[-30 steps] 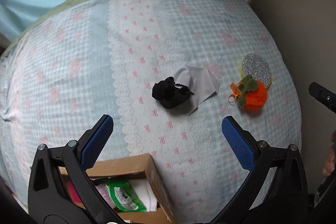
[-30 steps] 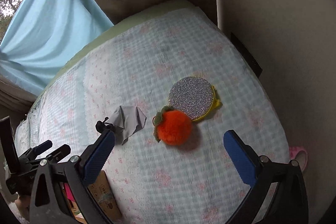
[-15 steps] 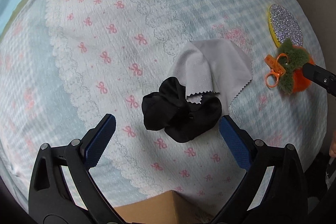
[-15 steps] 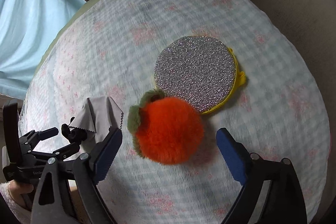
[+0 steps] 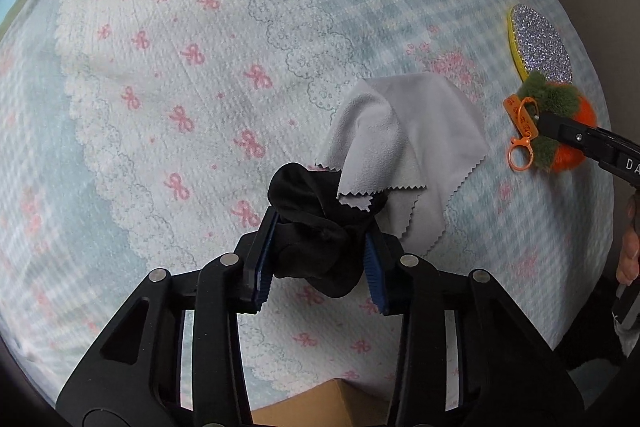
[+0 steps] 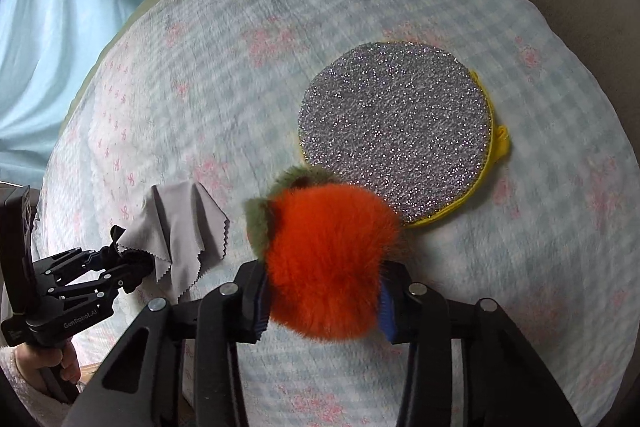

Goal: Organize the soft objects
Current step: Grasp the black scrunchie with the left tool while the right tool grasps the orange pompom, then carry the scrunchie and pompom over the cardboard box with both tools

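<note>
A crumpled black scrunchie [image 5: 316,223] lies on the bed, pinched between the blue pads of the left tool [image 5: 320,259]. A grey microfibre cloth [image 5: 404,147] with pinked edges lies rumpled, one corner draped over the scrunchie. The fluffy orange pompom [image 6: 326,259] with green leaves and an orange clasp [image 5: 520,147] sits squeezed in the right tool [image 6: 324,303], touching a round silver glitter sponge [image 6: 396,131] with a yellow rim.

We see scrunchie [image 5: 316,227] partly under cloth [image 5: 408,147]; pompom [image 6: 324,263] right of cloth, touching round pad [image 6: 396,131] behind it.
</note>
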